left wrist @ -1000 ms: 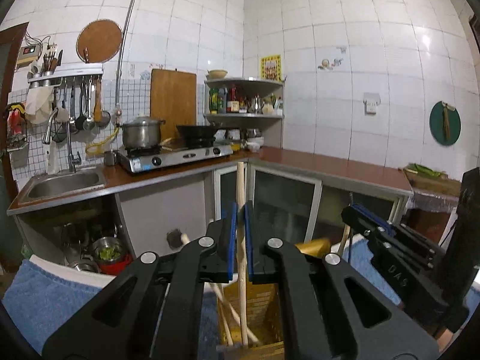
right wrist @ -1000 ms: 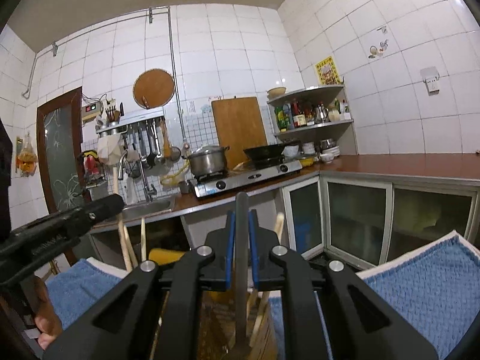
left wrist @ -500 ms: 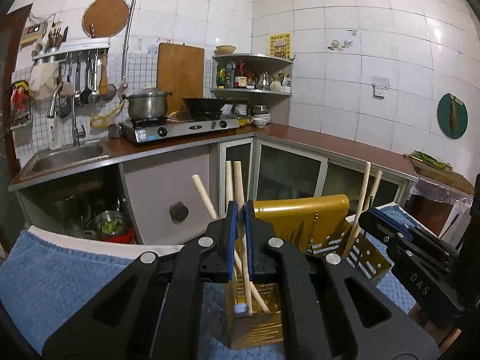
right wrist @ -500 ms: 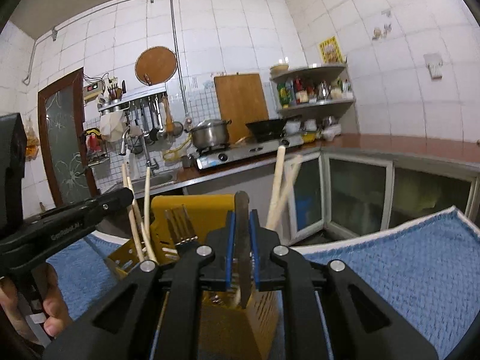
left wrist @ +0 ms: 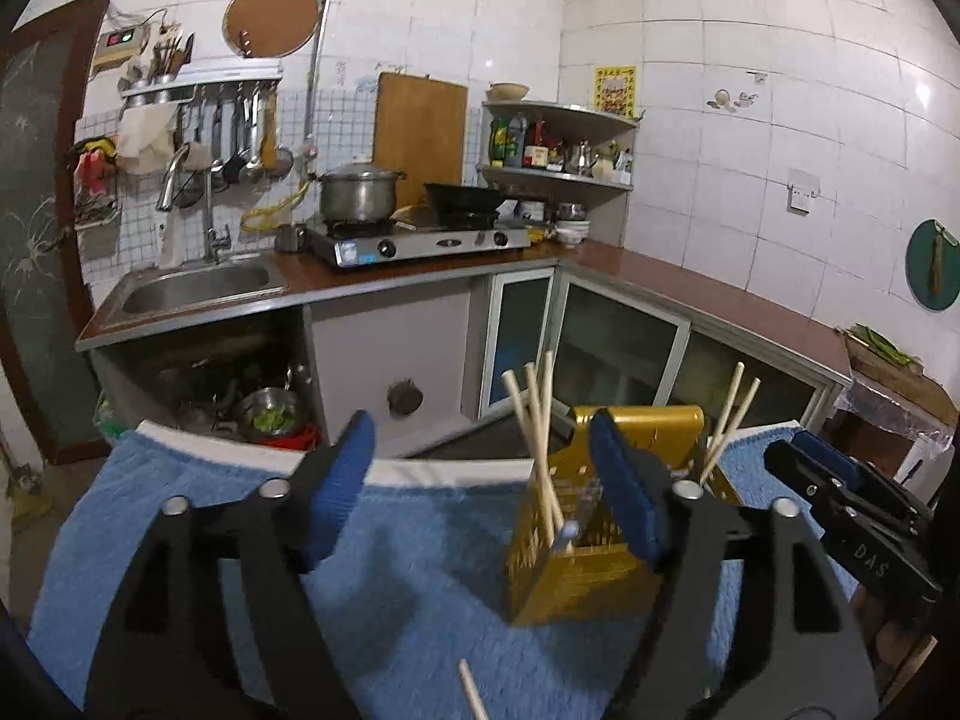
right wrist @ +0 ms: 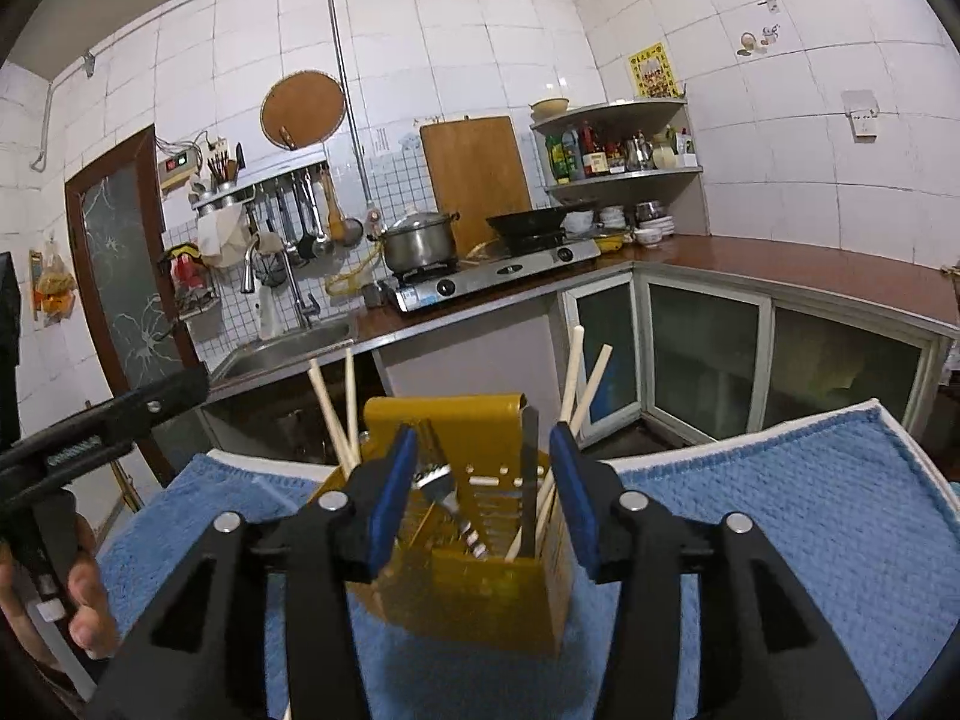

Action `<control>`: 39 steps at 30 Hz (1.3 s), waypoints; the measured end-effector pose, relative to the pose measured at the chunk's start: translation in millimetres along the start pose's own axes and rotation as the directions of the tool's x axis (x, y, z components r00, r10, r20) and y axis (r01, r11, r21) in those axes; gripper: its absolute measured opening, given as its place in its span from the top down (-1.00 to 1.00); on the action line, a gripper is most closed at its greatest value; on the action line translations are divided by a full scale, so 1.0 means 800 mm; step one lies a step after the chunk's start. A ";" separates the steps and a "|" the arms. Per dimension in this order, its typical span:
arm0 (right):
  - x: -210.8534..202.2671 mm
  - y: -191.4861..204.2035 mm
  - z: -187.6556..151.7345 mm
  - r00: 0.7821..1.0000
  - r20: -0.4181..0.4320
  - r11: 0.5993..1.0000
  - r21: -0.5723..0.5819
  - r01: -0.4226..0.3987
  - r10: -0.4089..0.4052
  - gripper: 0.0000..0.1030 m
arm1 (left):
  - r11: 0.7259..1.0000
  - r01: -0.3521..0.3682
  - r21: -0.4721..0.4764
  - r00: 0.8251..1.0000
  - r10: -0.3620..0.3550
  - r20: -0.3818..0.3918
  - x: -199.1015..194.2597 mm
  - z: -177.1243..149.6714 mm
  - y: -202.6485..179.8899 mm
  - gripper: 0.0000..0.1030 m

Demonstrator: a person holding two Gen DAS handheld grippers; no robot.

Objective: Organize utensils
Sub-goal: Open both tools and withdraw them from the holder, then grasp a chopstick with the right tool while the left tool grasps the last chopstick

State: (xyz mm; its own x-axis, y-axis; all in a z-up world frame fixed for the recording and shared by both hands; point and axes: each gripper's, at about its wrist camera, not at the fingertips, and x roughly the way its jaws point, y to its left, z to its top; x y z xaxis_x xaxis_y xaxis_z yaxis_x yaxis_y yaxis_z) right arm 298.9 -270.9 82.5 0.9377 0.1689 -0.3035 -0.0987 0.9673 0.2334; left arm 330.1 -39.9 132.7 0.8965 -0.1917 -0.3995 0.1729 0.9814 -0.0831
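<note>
A gold perforated utensil holder [left wrist: 576,564] [right wrist: 474,576] stands on a blue towel [left wrist: 420,600] [right wrist: 780,516]. Wooden chopsticks [left wrist: 536,426] [right wrist: 336,414] stick up from its left compartment, and two more chopsticks [left wrist: 729,414] [right wrist: 579,384] from its right one. A fork [right wrist: 441,480] and a dark-handled knife [right wrist: 529,480] stand in the holder. My left gripper [left wrist: 480,492] is open and empty, above and left of the holder. My right gripper [right wrist: 483,486] is open and empty, its jaws on either side of the holder's top. One loose chopstick [left wrist: 471,690] lies on the towel.
Behind is a kitchen counter [left wrist: 690,282] with a sink [left wrist: 192,288], a gas stove [left wrist: 420,240] with a pot and wok, and a corner shelf [right wrist: 624,150]. The right gripper shows at the right of the left view [left wrist: 852,510]; the left gripper and hand [right wrist: 78,438] at the left of the right view.
Both grippers have opened and let go: the chopstick and the knife now stand in the holder. Both grippers have pulled back and up from it.
</note>
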 end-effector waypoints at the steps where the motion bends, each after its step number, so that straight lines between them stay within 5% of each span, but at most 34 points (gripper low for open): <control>1: -0.006 0.002 -0.001 1.000 -0.010 1.000 0.000 0.011 -0.011 0.01 | 1.000 -0.005 -0.006 1.000 0.005 -0.014 -0.011 -0.002 0.006 -0.59; 12: -0.061 0.009 -0.060 0.982 -0.153 0.993 0.024 0.120 -0.115 -0.07 | 0.999 -0.044 -0.020 0.986 0.040 -0.164 -0.051 -0.081 0.028 -0.82; 24: -0.060 -0.020 -0.155 0.926 -0.323 0.972 0.064 0.226 -0.194 -0.07 | 0.996 -0.067 -0.061 0.924 0.039 -0.381 -0.007 -0.178 0.033 -0.86; 36: -0.038 -0.019 -0.188 0.874 -0.410 0.948 0.061 0.311 -0.260 -0.07 | 0.994 -0.098 -0.049 0.890 0.065 -0.451 0.032 -0.204 0.027 -0.84; 39: -0.028 -0.018 -0.196 0.855 -0.446 0.943 0.069 0.327 -0.264 -0.05 | 0.994 -0.102 -0.041 0.883 0.071 -0.463 0.041 -0.208 0.024 -0.65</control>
State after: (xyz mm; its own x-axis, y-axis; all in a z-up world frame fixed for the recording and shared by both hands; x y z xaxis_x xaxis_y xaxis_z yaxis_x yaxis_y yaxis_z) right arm 227.0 -259.4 -58.5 0.6791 -0.0268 -0.7335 0.2365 0.9540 0.1841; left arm 295.0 -28.1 -34.2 0.6153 -0.1019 -0.7816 0.0640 0.9948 -0.0794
